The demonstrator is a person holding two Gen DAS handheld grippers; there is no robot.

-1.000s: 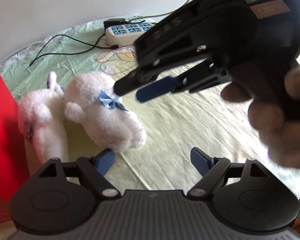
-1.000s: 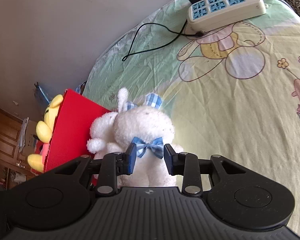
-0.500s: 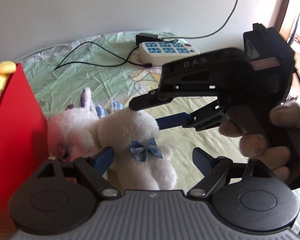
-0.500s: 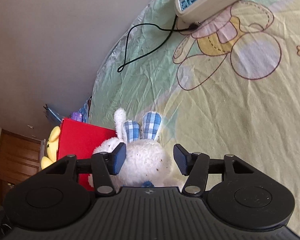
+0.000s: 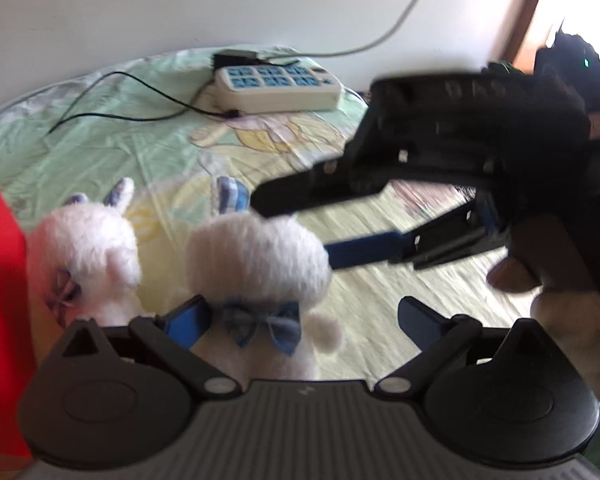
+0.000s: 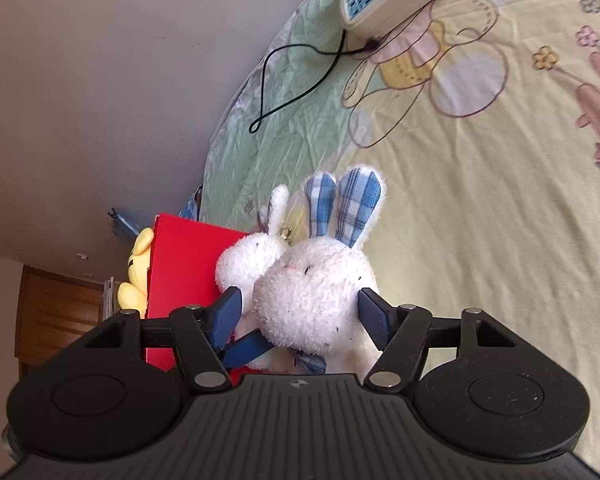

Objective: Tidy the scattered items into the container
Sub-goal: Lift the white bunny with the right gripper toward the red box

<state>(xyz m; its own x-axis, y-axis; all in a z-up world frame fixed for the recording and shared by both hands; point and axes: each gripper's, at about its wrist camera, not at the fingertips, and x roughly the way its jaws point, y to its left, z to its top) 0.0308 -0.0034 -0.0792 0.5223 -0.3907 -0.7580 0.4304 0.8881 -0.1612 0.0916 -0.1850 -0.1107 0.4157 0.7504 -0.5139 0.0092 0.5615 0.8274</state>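
Both grippers frame the white plush bunny lying on the bed beside the red box. The right gripper and left gripper jaws are opening wide, gripping nothing. Next: close, lift into the box.

both tongs are spreading wider than a second ago, the right tongs going from pinched near the bow tie to loosely framing the white bunny's head, and the left tongs now straddle its body.
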